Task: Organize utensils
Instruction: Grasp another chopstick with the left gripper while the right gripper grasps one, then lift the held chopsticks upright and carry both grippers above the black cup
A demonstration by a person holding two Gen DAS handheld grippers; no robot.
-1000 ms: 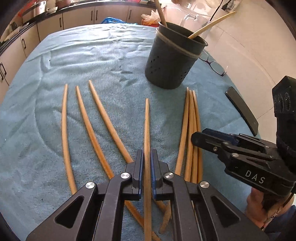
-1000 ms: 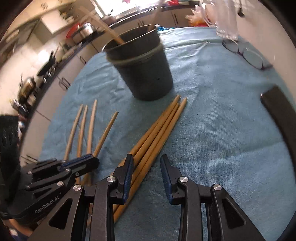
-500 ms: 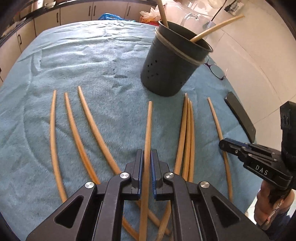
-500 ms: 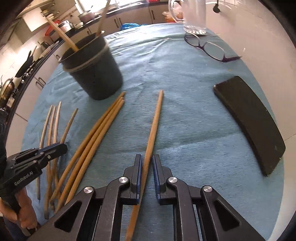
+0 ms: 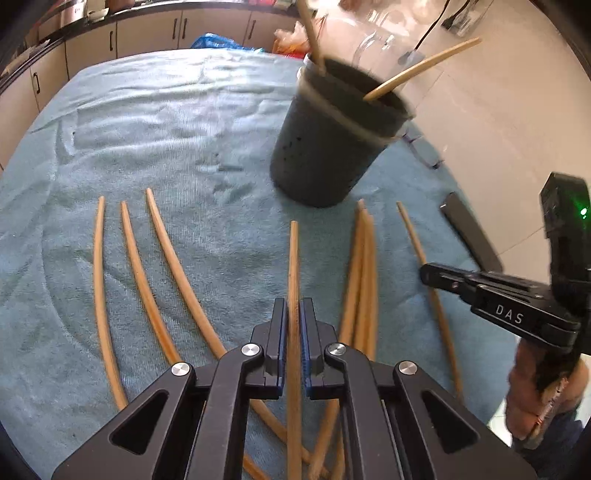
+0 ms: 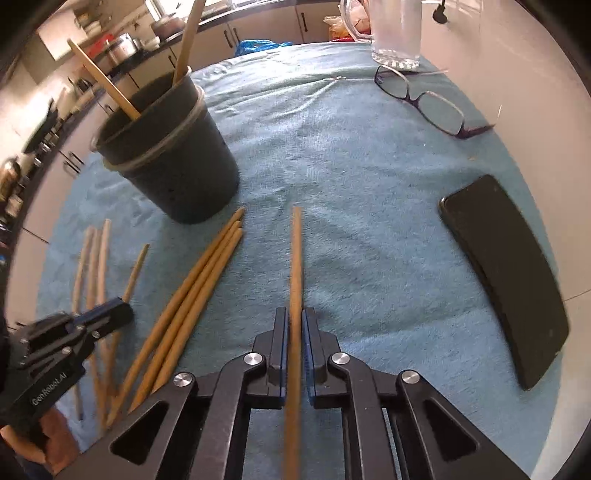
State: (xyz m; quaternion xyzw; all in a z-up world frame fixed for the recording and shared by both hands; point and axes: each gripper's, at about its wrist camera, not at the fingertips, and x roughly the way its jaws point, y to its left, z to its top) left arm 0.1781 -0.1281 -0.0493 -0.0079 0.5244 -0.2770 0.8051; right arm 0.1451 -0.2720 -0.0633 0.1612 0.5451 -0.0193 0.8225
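The table is covered by a blue-green towel (image 6: 369, 206), wrinkled at the far side. A dark utensil holder (image 5: 328, 147) stands on it, with two wooden sticks leaning inside. More wooden chopsticks are spread on the towel: three curved ones (image 5: 125, 266) at the left in the left wrist view, and a bundle of three (image 6: 199, 291) just in front of the holder. The jaws of the left gripper (image 5: 294, 325) are clamped on one chopstick (image 5: 293, 258), and the jaws of the right gripper (image 6: 294, 332) are clamped on another chopstick (image 6: 296, 251). At the right side of the towel a black phone (image 6: 509, 266), a pair of glasses (image 6: 424, 99) and a clear glass jug (image 6: 395, 33) are seen. Pale cabinets (image 5: 147, 33) with dark handles are seen behind, under a dark counter carrying pots.
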